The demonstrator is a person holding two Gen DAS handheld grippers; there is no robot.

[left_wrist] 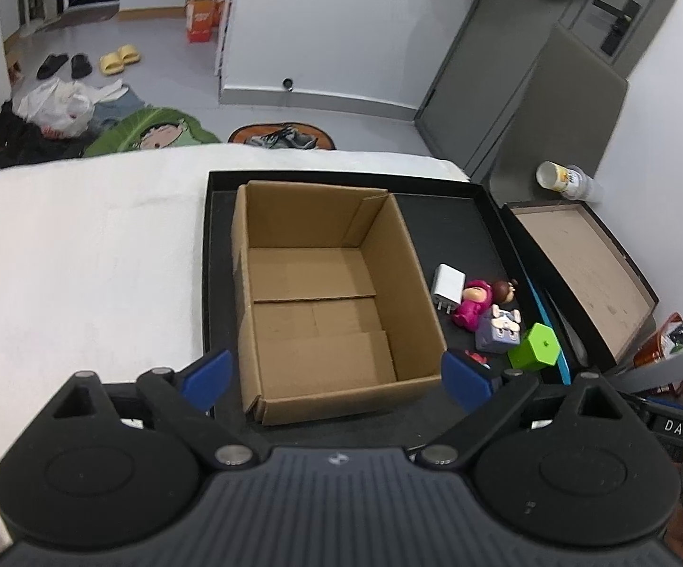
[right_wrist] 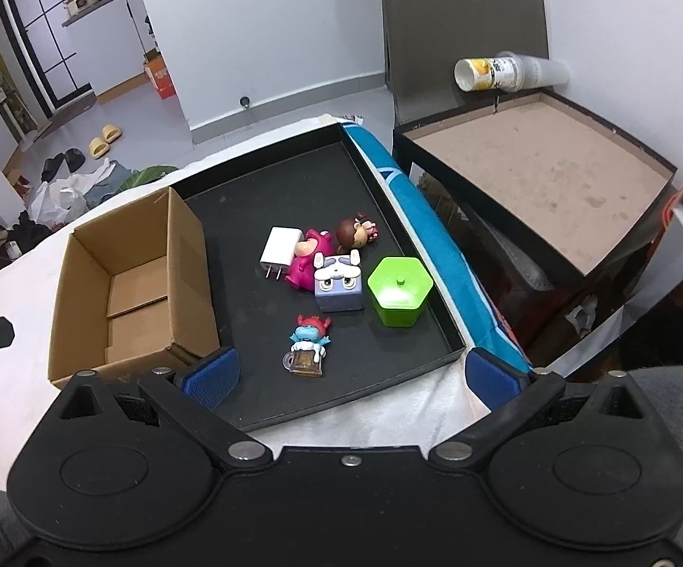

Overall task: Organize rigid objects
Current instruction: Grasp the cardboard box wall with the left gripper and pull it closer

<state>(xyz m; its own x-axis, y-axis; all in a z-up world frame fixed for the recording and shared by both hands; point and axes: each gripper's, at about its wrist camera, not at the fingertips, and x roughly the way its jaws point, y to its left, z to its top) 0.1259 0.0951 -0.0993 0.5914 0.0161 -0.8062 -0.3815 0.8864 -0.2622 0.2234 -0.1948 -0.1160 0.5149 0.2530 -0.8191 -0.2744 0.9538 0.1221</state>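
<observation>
My jaws on both sides stand spread wide and hold nothing — the right gripper (right_wrist: 350,375) hovers over the near edge of the black tray (right_wrist: 294,175), the left gripper (left_wrist: 336,378) just short of the cardboard box (left_wrist: 322,293), which sits empty in that tray. Nothing is packed yet, so I judge this the very start: choosing a first toy. Nearest my right jaws stands the blue figure with a mug (right_wrist: 307,345); beyond it cluster the lilac cube toy (right_wrist: 339,286), green hexagonal pot (right_wrist: 400,290), pink figure (right_wrist: 308,257), white charger (right_wrist: 280,248) and brown-haired figure (right_wrist: 355,232). Next I should lower the right gripper, straddle the blue figure and close. Both grippers tilt downward, held level and well apart.
</observation>
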